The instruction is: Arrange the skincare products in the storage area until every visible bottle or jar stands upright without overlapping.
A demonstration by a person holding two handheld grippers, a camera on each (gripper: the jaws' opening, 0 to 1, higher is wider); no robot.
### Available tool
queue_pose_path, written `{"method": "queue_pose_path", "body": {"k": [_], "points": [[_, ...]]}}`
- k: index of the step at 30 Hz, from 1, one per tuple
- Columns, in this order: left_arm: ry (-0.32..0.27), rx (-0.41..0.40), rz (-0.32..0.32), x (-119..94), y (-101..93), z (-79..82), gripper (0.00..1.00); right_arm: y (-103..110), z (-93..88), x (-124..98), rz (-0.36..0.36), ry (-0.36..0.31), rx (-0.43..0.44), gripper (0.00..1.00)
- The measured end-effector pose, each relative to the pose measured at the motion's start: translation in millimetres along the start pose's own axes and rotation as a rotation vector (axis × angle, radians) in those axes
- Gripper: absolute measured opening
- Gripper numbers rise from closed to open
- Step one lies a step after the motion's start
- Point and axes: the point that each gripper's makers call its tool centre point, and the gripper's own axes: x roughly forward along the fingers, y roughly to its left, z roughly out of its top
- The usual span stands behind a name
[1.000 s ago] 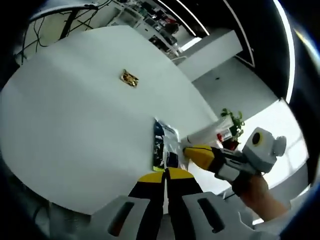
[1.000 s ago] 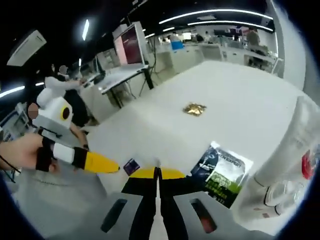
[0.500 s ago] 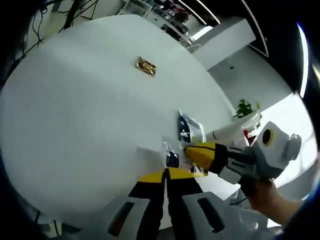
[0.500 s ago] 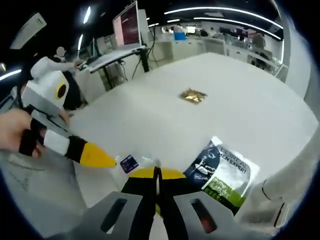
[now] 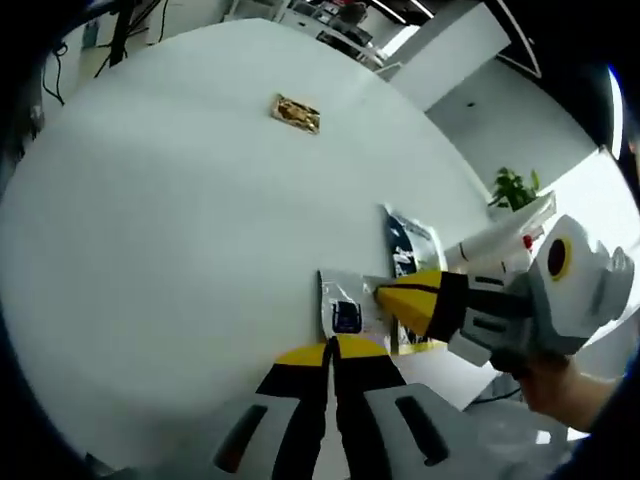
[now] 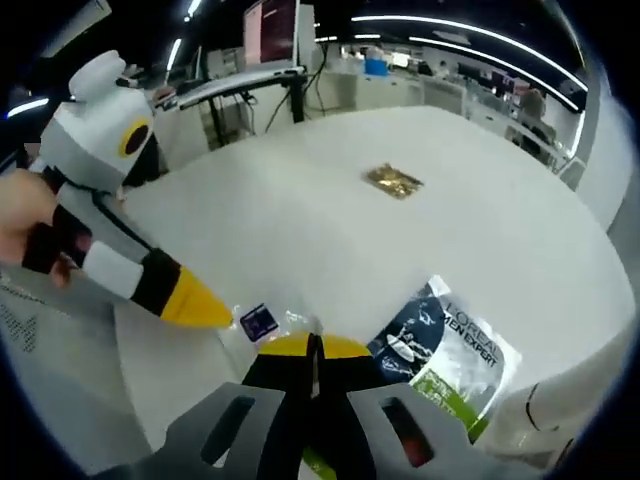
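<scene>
A small clear sachet (image 5: pixel 345 305) with a dark blue label hangs between my two grippers just above the white table (image 5: pixel 160 220). My left gripper (image 5: pixel 330 350) is shut on its near edge. My right gripper (image 5: pixel 385 296) comes in from the right and is shut on its other edge. In the right gripper view the same clear sachet (image 6: pixel 262 322) sits at my right gripper (image 6: pixel 313 345), with the left gripper (image 6: pixel 222 318) touching it from the left. A dark L'Oreal sachet (image 6: pixel 450 345) lies flat beside it. A white bottle (image 5: pixel 500 235) lies on its side past that sachet (image 5: pixel 408 245).
A small gold packet (image 5: pixel 297 112) lies alone far out on the table, also the gold packet (image 6: pixel 392 180) in the right gripper view. A potted plant (image 5: pixel 515 185) stands beyond the table's edge. Desks and a monitor (image 6: pixel 275 30) fill the room behind.
Both cameras have swung with the hands, so the table looks larger and nearer. The clear sachet has stayed at both sets of jaw tips. The white bottle has slid toward the views' edges.
</scene>
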Motion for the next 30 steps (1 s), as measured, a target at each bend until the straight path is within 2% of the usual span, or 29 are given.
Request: {"method": "queue_pose_path", "body": {"k": [10,15,17,19,22,23,26,27,30], "points": [[-0.007,0.082,0.015,10.2,8.6,6.9,0.00,-1.3,-4.5,2.7,-0.017,-0.010,-0.033,0.01],[-0.002,0.166,0.015,12.4,8.0,7.4,0.01,-1.6,-1.7,0.8,-0.016,-0.012,-0.057,0.01],[0.017,0.194,0.013,11.3,5.6,5.2,0.03,-2.1,-2.0,1.1,-0.013,-0.011,-0.052,0.01],[0.018,0.281,0.056,6.6,9.8,7.8,0.12,-2.1,-2.2,1.5,-0.014,-0.013,-0.048,0.01],[0.011,0.401,0.091,1.4,6.9,11.8,0.25,-2.2,-2.5,2.3,-0.021,-0.014,-0.046,0.01],[0.007,0.442,0.092,0.8,5.0,13.2,0.26,-2.4,-2.5,2.3,-0.021,-0.014,-0.046,0.01],[-0.024,0.606,0.070,4.3,-3.7,19.9,0.23,-2.8,-2.9,2.6,-0.020,-0.015,-0.040,0.01],[-0.036,0.684,0.065,6.0,-9.1,22.5,0.23,-2.6,-2.7,2.6,-0.020,-0.015,-0.041,0.01],[-0.066,0.841,0.027,13.7,-22.4,25.8,0.29,-2.4,-2.7,2.8,-0.021,-0.013,-0.044,0.01]]}}
